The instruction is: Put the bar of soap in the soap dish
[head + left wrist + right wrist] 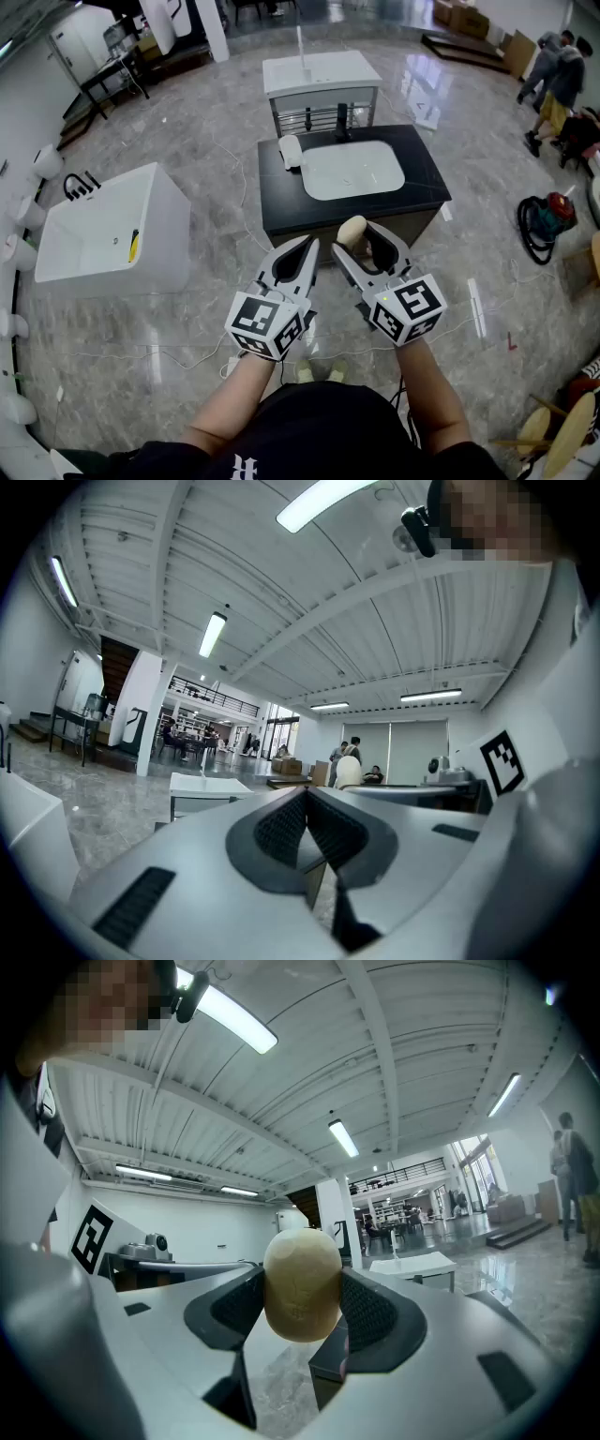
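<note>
- A white freestanding bathtub (108, 230) stands well left of the black vanity counter (427, 183) and has no part in this step.
- At the counter's left end, just beside the white oval basin (352, 171), sits a small white rounded piece (291, 152). It is probably the soap dish, so aim there.
- The left gripper (307, 251) hovers short of the counter's near edge, its jaws pressed together on nothing. It is best kept out of the carrying path.
- The right gripper (354, 240), just beside it, pinches the cream oval bar of soap (352, 228) across its middle, in front of the counter's near edge. The soap is likely slippery, so keep the squeeze steady. Carry it forward and left, lower it level into the dish, and only then let go.
</note>
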The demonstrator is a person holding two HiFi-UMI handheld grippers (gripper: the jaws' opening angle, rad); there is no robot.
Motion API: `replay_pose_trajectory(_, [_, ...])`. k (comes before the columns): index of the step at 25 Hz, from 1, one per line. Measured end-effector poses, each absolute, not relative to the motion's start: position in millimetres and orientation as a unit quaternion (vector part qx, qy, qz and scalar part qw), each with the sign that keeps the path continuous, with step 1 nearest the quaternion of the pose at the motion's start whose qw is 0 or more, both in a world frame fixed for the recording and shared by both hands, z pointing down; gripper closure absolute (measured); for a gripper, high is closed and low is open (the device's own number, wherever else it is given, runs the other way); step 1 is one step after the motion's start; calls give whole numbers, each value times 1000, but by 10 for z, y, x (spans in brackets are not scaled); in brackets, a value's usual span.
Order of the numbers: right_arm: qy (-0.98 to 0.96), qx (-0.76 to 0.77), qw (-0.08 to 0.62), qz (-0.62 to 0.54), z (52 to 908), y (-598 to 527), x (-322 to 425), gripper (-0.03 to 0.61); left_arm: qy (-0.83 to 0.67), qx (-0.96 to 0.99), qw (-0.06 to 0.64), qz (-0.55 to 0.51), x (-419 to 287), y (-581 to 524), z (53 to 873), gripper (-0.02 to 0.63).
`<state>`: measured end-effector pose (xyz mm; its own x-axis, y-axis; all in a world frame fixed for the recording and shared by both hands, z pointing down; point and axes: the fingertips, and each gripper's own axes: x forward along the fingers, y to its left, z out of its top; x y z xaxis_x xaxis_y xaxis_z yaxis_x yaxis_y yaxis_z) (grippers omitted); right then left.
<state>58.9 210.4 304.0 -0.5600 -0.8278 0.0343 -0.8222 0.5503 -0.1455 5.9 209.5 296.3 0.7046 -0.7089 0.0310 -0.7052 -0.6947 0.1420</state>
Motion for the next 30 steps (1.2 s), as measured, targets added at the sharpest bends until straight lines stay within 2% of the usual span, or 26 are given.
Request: replay_pose_trajectory(30, [896,-432,42,-97,3023,2287,803,321,-433,900,57,-11,145,2279,3007,606])
